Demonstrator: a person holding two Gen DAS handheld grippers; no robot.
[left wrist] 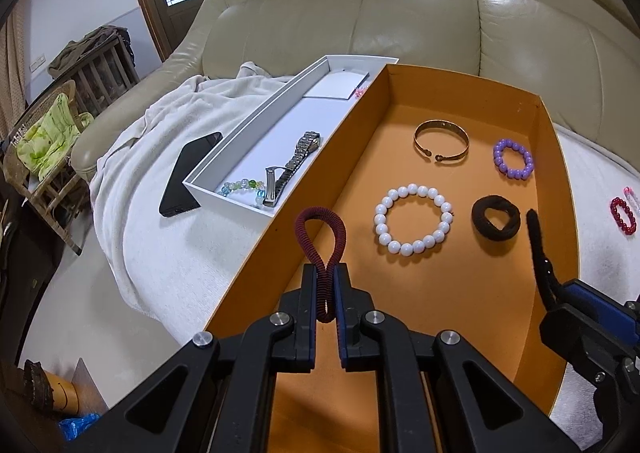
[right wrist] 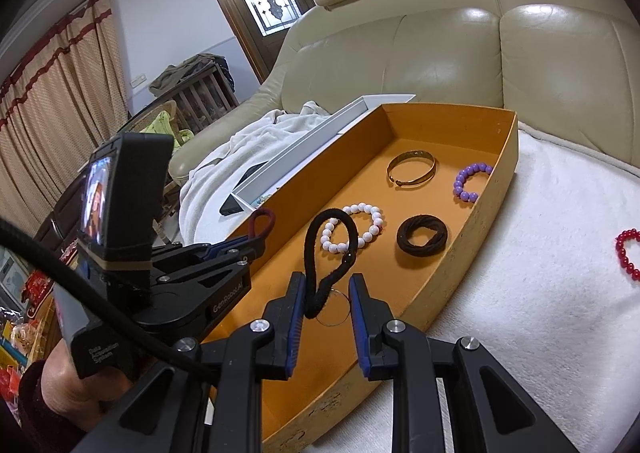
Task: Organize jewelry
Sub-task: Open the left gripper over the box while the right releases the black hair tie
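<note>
While your left gripper (left wrist: 325,295) pinches a dark red coiled hair tie (left wrist: 320,237) upright over the orange tray's (left wrist: 460,293) near left wall, your right gripper (right wrist: 325,303) holds a black cord loop (right wrist: 330,249) against 1 pad, jaws partly spread. Both loops point far, toward the white bead bracelet (left wrist: 413,220); bare tray floor lies just below either.

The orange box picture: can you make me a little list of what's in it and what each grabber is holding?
orange box: gold bangle, purple bead bracelet, white bead bracelet, dark hair tie
white box: watch, pale bead bracelet
left gripper: shut on red-black cord loop
right gripper: shut on black cord loop
blanket: red bead bracelet
</note>
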